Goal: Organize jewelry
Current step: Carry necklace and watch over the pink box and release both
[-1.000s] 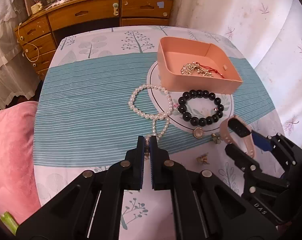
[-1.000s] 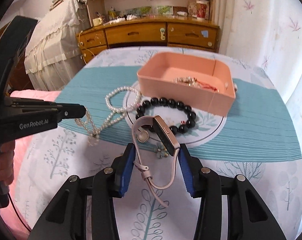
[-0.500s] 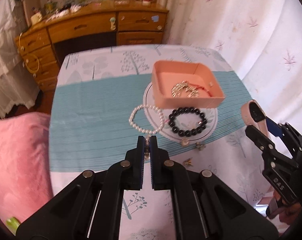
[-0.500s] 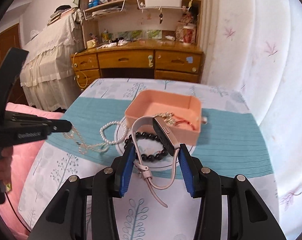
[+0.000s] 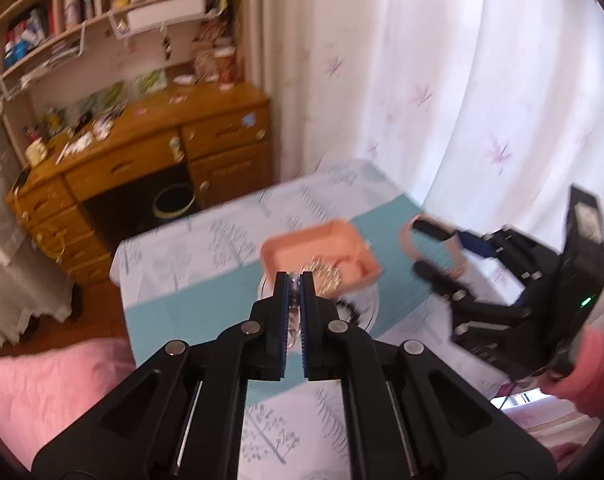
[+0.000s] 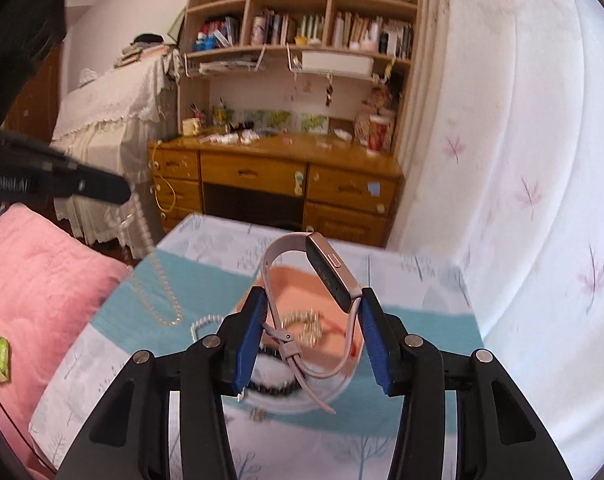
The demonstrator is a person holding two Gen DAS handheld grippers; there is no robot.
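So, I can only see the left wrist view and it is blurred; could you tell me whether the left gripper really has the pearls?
Observer: Yes. In the right wrist view a pearl strand hangs in the air from the tip of the left gripper.
Operator: Thank you. And how does the right gripper hold the watch?
Observer: The right gripper pinches the watch by its band from both sides, with the screen up above the fingers.
Operator: Is the band done up?
Observer: It is buckled into a loop, and the loose strap end hangs below the fingers.
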